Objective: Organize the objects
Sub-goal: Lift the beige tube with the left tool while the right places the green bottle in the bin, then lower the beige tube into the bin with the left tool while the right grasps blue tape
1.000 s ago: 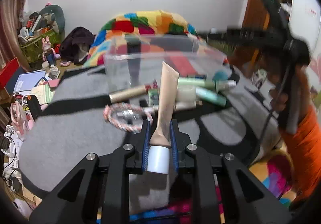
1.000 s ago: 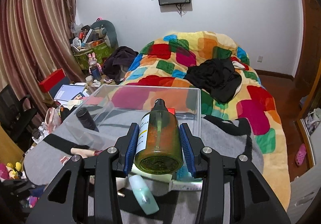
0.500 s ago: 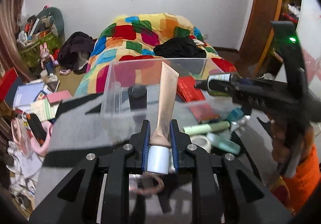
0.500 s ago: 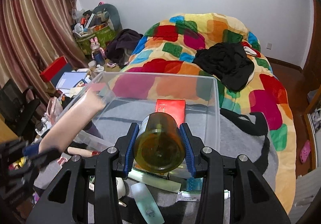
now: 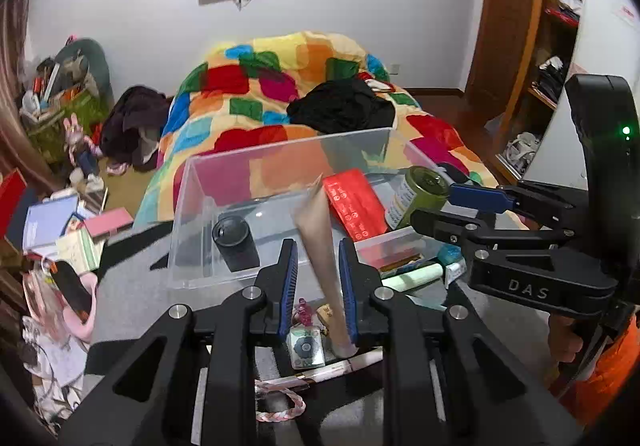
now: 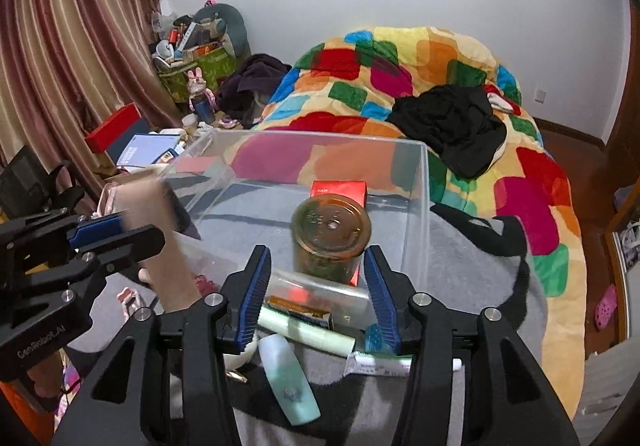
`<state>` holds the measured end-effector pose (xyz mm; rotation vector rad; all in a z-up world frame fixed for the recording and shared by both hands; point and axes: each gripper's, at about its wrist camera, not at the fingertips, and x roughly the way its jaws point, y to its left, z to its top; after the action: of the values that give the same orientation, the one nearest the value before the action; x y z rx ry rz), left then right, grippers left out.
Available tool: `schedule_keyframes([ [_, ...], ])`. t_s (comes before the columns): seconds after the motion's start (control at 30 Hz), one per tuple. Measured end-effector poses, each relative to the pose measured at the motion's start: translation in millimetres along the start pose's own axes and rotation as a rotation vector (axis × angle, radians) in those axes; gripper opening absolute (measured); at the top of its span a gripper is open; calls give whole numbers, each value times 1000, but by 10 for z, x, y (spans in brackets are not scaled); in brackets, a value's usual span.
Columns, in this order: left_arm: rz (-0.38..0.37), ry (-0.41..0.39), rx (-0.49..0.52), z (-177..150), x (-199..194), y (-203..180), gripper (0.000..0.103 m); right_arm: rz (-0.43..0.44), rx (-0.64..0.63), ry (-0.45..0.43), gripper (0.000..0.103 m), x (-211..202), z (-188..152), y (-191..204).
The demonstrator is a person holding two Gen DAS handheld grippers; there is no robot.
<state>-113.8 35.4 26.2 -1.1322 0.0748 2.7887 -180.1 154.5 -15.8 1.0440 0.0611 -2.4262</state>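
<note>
A clear plastic box (image 5: 280, 146) (image 6: 320, 138) sits on the grey blanket. It holds a red carton (image 5: 352, 206), a black cylinder (image 5: 234, 242) and an amber-green bottle (image 6: 330, 234) (image 5: 416, 198), base up against the carton. My right gripper (image 6: 316, 252) (image 5: 436, 206) straddles the bottle with its jaws opening, pads off the glass. A beige tube (image 5: 322, 238) (image 6: 168, 270) hangs tilted and blurred between the jaws of my left gripper (image 5: 316, 246) (image 6: 116, 230). It leans on the right pad with a gap at the left one.
Pale green tubes (image 6: 288, 382) and small cartons (image 6: 300, 312) lie before the box. A keychain (image 5: 306, 346) and a braided ring (image 5: 280, 412) lie under the left gripper. A patchwork quilt (image 6: 400, 66) covers the bed beyond, and books and bags crowd the floor at left.
The left gripper carried the tube up to the box's near wall, and the tube has slipped lower and tilted. The right gripper lowered the bottle into the box and let go of it.
</note>
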Motion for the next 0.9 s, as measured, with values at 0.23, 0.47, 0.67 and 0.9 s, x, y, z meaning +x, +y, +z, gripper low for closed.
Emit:
schedule_keyframes([
  [0.23, 10, 22, 24, -110, 35, -17, 35, -15, -15, -39, 48, -173, -30, 36],
  [0.47, -10, 98, -2, -277, 292, 16, 42, -44, -3, -77, 59, -377, -197, -67],
  [0.67, -45, 144, -41, -284, 509, 12, 13, -66, 26, -48, 59, -407, -392, -233],
  [0.9, -43, 121, -63, -344, 402, 28, 3, -134, 32, 9, 64, -304, -581, -454],
])
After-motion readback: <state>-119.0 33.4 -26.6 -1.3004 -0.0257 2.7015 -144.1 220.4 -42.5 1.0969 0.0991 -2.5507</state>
